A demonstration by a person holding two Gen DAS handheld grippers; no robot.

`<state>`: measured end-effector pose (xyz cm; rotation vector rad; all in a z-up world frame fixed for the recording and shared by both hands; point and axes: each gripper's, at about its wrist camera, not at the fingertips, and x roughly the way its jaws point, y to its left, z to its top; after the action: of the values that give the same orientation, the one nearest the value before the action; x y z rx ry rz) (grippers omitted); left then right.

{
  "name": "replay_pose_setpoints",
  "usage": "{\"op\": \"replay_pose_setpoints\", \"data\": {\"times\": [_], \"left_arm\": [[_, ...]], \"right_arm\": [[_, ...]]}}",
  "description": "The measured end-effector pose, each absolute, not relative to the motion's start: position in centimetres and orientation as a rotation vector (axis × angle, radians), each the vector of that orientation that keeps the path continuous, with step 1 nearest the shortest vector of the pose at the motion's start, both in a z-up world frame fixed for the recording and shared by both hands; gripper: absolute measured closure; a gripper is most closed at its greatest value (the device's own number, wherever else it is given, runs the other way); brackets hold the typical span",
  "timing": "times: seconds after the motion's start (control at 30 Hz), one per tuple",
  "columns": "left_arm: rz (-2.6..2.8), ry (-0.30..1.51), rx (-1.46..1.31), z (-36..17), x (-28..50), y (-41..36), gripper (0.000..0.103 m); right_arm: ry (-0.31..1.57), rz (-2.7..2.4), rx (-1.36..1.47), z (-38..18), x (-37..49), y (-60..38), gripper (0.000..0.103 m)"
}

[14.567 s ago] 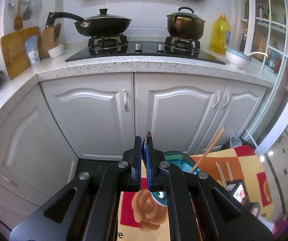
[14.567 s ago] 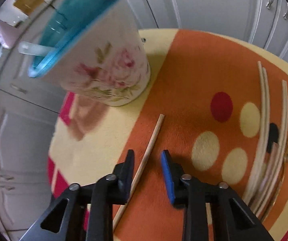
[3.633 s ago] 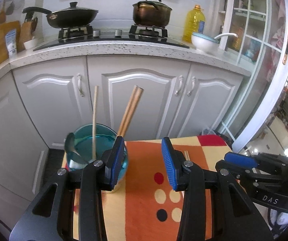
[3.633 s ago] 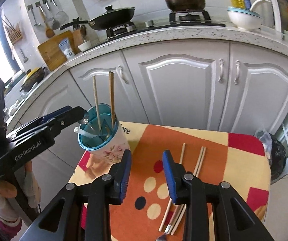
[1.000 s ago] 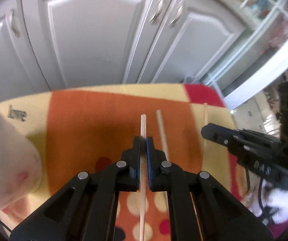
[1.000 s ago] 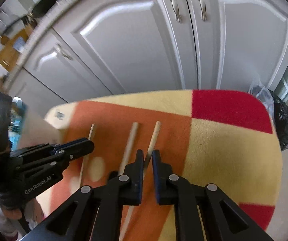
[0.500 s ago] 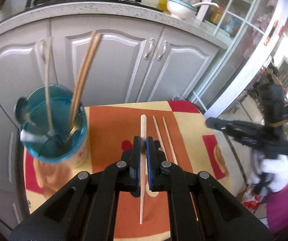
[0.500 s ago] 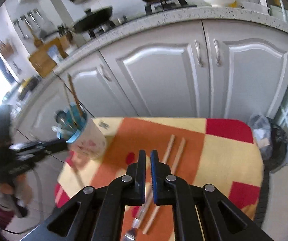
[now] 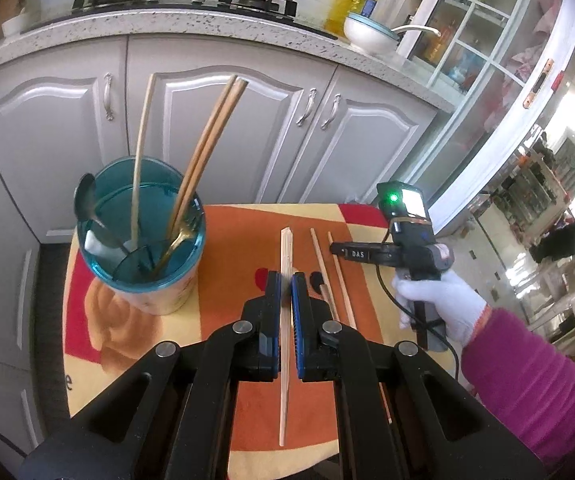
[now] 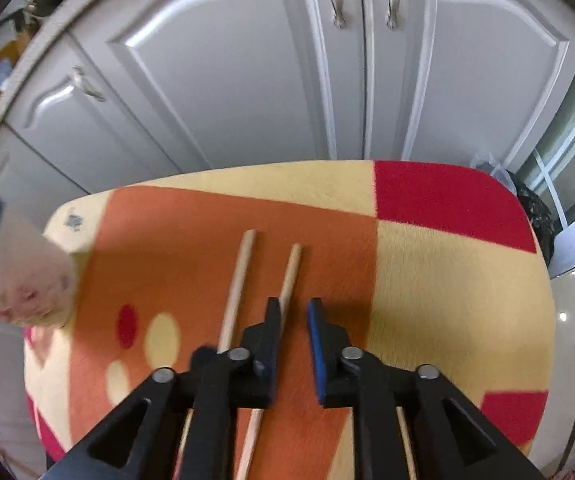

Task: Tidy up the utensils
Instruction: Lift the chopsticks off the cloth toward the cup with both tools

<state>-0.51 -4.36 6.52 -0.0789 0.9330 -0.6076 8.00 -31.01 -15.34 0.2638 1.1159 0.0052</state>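
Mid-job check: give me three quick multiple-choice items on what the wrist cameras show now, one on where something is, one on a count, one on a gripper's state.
1. Where does the utensil cup stand on the mat?
A. at its left side, seen from the left wrist
B. at its right edge
C. off the mat, on the counter

2. How many chopsticks lie loose on the mat ahead of the right gripper?
A. none
B. two
C. five

3. What is the left gripper doing?
A. standing wide open and empty
B. gripping the cup's rim
C. shut on a pale chopstick

Answers:
1. A: the cup sits at the mat's left end in the left wrist view.
2. B: the right wrist view shows two side by side.
3. C: the pads clamp the stick, which sticks out both ways.
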Motion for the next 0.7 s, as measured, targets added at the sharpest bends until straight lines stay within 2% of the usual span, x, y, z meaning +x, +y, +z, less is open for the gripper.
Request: {"op": "replay_pose_setpoints", "data": {"times": [0.03, 0.13, 0.2, 0.23, 0.33, 0.7], "left_arm": [[-0.605, 0.936, -0.085, 6.5, -0.4, -4.2, 0.099], [-0.596, 0.936, -0.097, 6.4, -0.1, -3.9, 0.099], [-0.597, 0.932, -0.102, 6.6, -0.1, -3.7, 0.099], [-0.600, 0.926, -0.104, 6.9, -0.2, -3.6, 0.099], [-0.610, 0.891, -0.116, 8.2, -0.5, -2.7, 0.099], [-0.561, 0.744, -0.154, 15.8, 0.1, 1.7, 0.099]], "right_arm": [[1.120, 0.002, 0.269, -15.6, 8.4, -31.1, 0.076], [1.116, 0.003, 0.241, -15.8, 8.9, -30.8, 0.076], [1.119, 0.008, 0.231, -15.7, 8.9, -30.8, 0.093], [1.121, 0.027, 0.246, -15.6, 8.8, -30.9, 0.097], [1.094, 0.076, 0.280, -14.5, 7.3, -31.2, 0.097], [0.768, 0.277, 0.325, -0.1, -2.0, -30.6, 0.098]]}}
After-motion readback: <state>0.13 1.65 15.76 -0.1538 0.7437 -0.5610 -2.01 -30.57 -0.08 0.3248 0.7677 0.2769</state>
